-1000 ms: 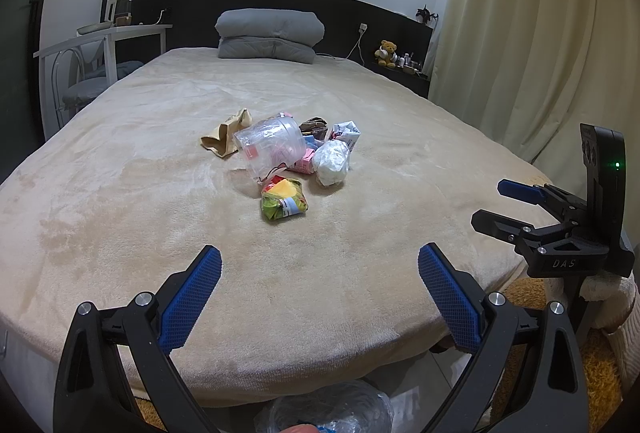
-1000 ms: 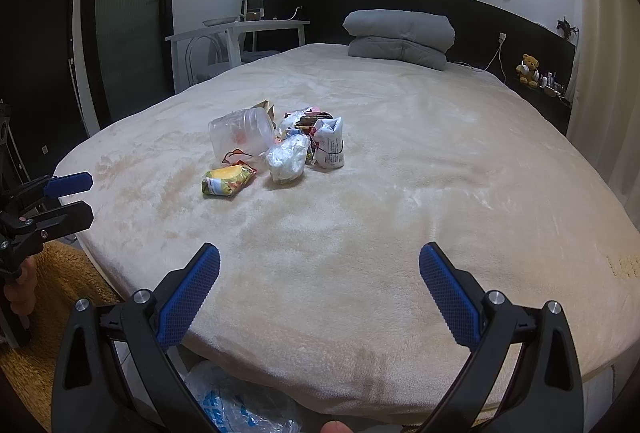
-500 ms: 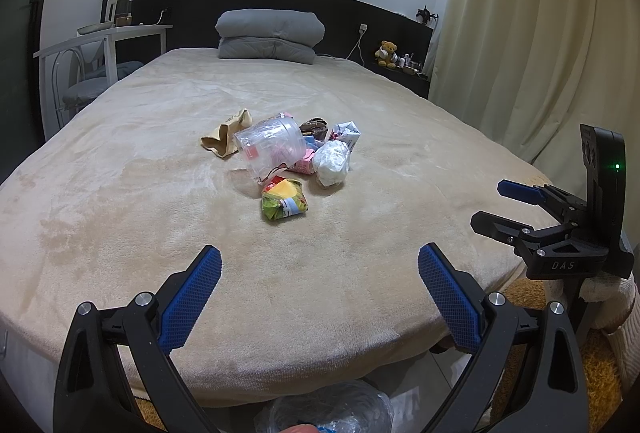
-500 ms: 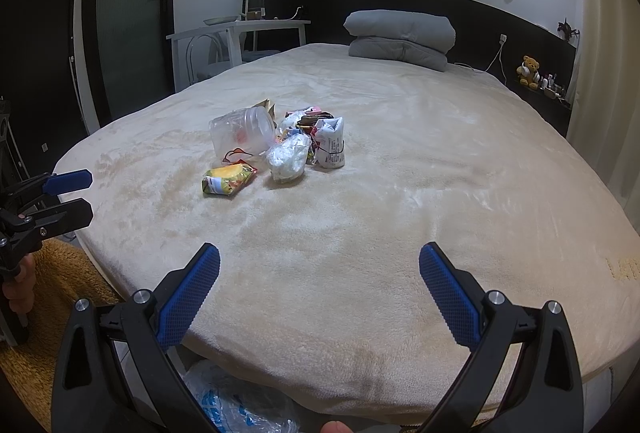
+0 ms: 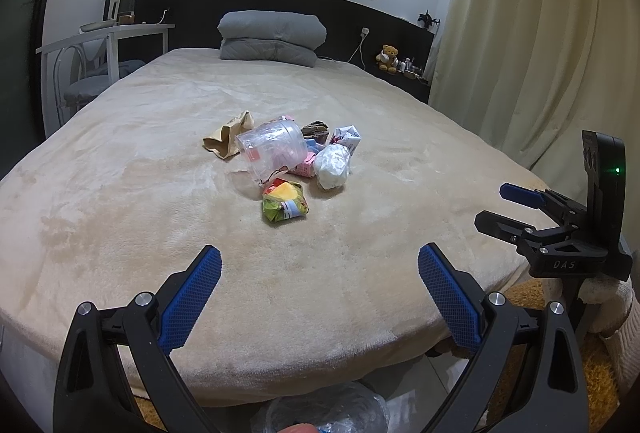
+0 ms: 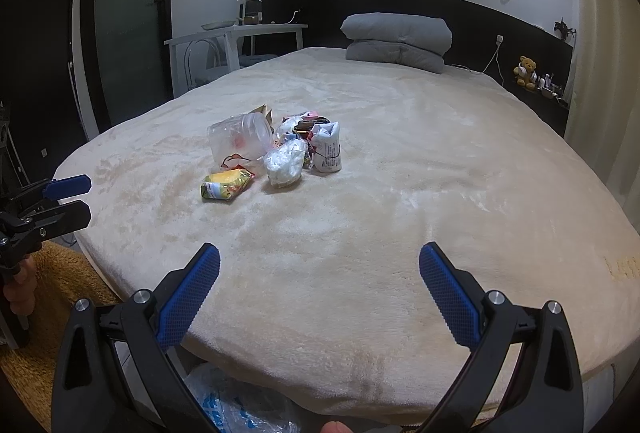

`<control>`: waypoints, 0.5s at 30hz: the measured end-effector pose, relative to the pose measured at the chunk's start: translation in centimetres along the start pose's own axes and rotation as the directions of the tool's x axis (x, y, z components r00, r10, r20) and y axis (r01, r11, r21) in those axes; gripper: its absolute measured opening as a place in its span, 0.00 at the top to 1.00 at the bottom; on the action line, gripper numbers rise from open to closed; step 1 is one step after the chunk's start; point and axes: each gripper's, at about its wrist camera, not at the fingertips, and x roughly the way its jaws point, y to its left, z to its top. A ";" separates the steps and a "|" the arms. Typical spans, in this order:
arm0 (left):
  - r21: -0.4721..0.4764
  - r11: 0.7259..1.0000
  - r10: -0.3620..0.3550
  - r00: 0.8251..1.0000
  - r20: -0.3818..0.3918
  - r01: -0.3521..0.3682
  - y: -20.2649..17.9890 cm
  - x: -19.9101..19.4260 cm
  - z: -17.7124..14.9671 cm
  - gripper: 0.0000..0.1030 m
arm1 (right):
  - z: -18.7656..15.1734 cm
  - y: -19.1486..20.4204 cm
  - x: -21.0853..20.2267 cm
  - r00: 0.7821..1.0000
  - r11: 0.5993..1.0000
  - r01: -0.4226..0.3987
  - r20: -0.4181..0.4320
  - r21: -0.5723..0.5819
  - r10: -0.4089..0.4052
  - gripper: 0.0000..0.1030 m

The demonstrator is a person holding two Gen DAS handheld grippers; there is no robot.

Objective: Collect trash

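The trash sits in one small heap near the middle of the bed [image 5: 120,201], well ahead of both grippers. A clear jar [image 5: 276,147] lies on its side in the heap, with something red and pink showing through its wall; what it is cannot be told. Just in front of it lies a yellow-green packet [image 5: 285,207], apart from the rest. A white wad [image 5: 332,165] touches a pink carton [image 5: 306,169], with a small white carton [image 5: 347,137] behind and a tan paper bag [image 5: 226,139] left of the jar.

The left gripper [image 5: 320,293] hangs over the near edge of the bed, jaws spread wide and empty. The right gripper [image 6: 320,293] hangs likewise, jaws wide apart, grasping nothing. Below the bed edge, a crumpled clear plastic bag [image 6: 236,405] lies on the floor.
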 end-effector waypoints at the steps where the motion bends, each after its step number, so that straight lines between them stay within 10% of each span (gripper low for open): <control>1: -0.005 1.000 0.001 1.000 0.000 -0.001 0.1 0.0 0.0 0.06 | 0.1 -0.1 -0.1 1.000 1.000 -0.001 0.002 0.003 0.001 0.04; 15: -0.072 0.997 0.003 1.000 -0.011 -0.004 1.3 2.1 1.6 0.06 | 1.7 -1.3 1.2 0.999 0.998 -0.034 -0.012 0.043 0.034 0.04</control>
